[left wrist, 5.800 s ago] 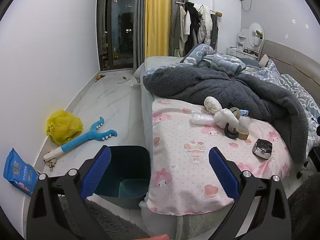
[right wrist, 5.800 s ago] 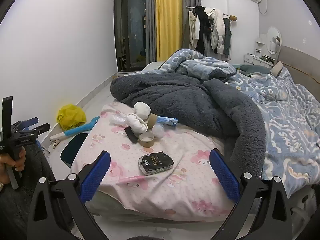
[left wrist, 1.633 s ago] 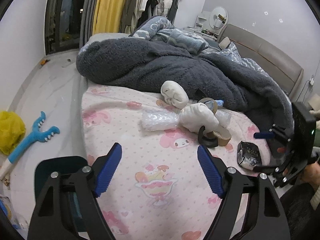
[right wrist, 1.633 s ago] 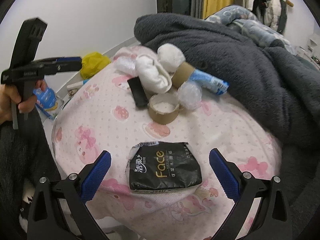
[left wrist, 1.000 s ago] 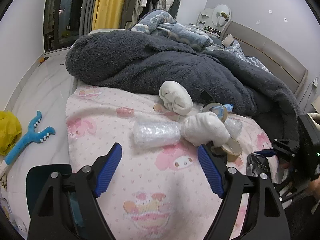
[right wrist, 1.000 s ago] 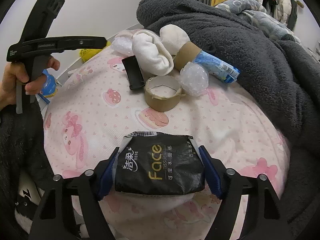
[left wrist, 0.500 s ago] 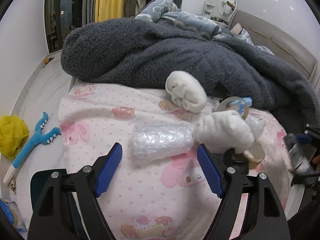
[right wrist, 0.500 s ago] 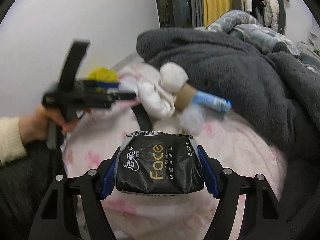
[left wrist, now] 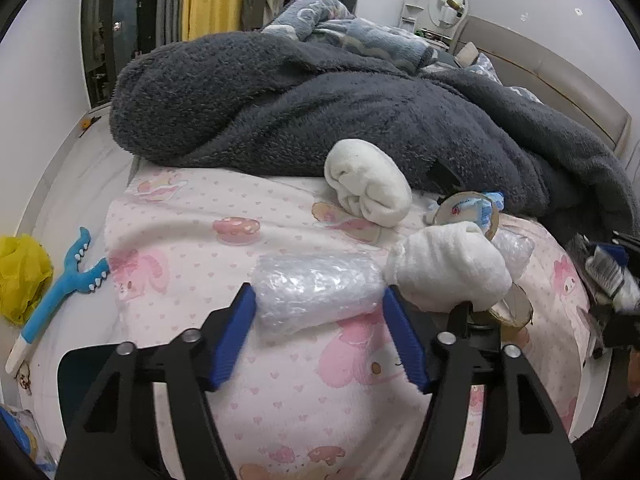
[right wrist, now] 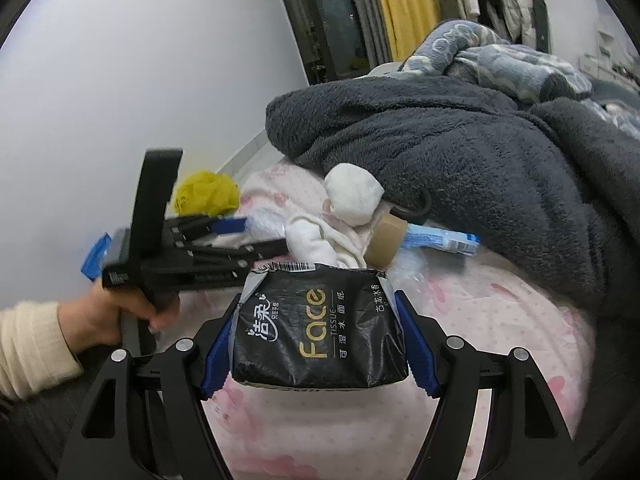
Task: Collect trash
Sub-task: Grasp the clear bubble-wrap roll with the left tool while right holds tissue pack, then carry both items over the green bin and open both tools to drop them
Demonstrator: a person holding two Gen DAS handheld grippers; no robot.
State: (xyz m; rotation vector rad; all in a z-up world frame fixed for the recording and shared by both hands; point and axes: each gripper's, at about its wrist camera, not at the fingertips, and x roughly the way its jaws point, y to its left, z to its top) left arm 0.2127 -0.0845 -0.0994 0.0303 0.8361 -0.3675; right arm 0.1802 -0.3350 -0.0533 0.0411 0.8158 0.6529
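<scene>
My right gripper is shut on a black tissue pack and holds it above the pink bedsheet. My left gripper is open, its blue pads on either side of a clear bubble-wrap roll lying on the sheet. Next to the roll lie a white sock, a second balled white sock, a cardboard tube with a blue wrapper, and a tape roll. In the right wrist view the left gripper reaches toward the bubble wrap from the left.
A dark grey fleece blanket is heaped behind the trash. A teal bin stands on the floor left of the bed. A yellow bag, a blue toy and a blue packet lie on the floor.
My left gripper moved forward so its pads flank the bubble-wrap roll. My right gripper lifted the tissue pack higher off the bed and swung toward the left.
</scene>
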